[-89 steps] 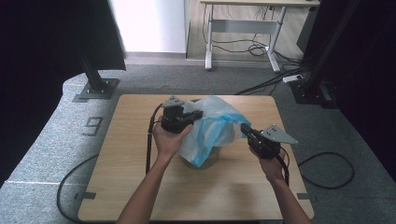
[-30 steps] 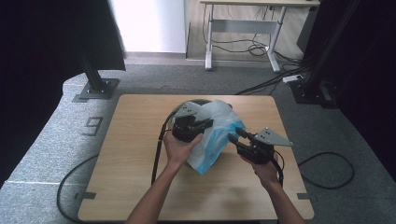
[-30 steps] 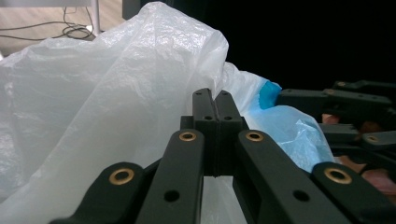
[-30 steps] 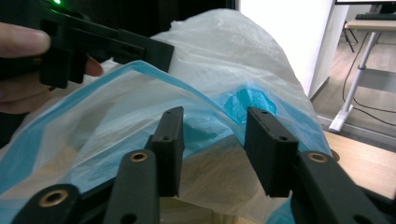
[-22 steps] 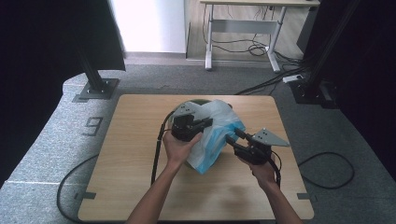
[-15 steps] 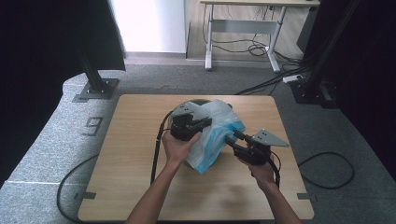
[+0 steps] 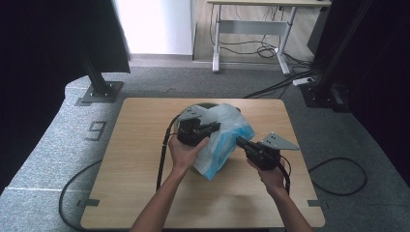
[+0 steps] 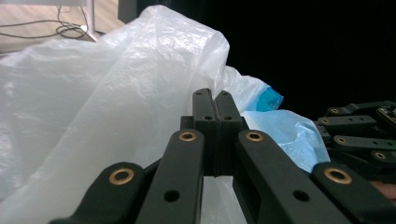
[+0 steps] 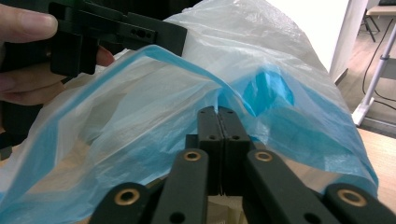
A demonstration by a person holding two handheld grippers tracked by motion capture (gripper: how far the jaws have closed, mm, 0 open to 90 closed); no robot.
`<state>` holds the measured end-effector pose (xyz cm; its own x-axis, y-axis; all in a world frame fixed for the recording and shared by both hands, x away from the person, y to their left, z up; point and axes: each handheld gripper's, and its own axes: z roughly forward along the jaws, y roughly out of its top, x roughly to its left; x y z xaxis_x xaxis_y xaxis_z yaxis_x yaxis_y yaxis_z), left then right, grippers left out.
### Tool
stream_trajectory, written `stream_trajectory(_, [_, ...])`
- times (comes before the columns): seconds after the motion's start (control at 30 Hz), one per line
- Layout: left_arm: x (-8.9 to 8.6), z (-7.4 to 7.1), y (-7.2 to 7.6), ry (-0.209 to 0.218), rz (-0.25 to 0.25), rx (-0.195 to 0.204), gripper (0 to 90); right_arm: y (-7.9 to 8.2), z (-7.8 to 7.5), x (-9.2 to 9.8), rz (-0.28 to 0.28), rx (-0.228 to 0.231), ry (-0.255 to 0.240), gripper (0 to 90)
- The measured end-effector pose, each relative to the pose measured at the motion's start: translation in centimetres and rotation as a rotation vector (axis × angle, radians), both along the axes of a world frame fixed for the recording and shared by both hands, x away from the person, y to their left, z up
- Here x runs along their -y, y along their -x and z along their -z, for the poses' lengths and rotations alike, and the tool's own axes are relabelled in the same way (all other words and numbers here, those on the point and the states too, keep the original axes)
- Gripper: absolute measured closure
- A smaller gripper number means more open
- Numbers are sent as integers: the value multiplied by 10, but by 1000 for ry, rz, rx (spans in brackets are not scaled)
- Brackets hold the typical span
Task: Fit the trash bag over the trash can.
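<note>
A wooden table (image 7: 145,193) is seen from the high view, set on grey carpet, with a white desk frame (image 7: 251,34) well beyond its far edge. At the middle of the table a thin plastic bag (image 7: 225,140), white with blue edging, is draped over a dark round object (image 7: 205,104), of which only a sliver is visible at the far side of the bag; what it is cannot be told.

The bag is gripped from both sides. On the near left side of the bag, the left gripper (image 7: 215,126) is held level by the left hand (image 7: 186,152), pointing across the top of the bag. In the left gripper view its jaws are pressed together at the tips, with white film (image 8: 116,93) lying against them; the left gripper (image 8: 213,112) is closed on the bag.

On the right side, the right gripper (image 7: 239,141) is held by the right hand (image 7: 270,176), pointing at the blue-edged fold. Its jaws have just been closing. In the right gripper view the right gripper (image 9: 218,123) is closed, its tips meeting on the blue-rimmed film (image 9: 261,93) that is bunched around them. A black cable (image 7: 162,159) is trailed from the left gripper toward the near table edge.
</note>
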<state>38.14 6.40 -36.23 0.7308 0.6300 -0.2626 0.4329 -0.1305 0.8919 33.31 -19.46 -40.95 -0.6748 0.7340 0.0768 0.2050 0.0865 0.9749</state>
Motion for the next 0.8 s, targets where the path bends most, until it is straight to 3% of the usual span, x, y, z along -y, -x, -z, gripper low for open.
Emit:
stream_trajectory(0.23, [-15, -2, -4, 36, -47, 9, 898, 3, 1, 7, 2, 16, 28, 888])
stream_trajectory(0.5, [-45, -10, -3, 68, -112, 41, 898, 5, 6, 16, 18, 22, 74, 888])
stream_trajectory(0.8, [-78, -7, 0, 74, -147, 32, 898, 3, 8, 21, 39, 21, 99, 889])
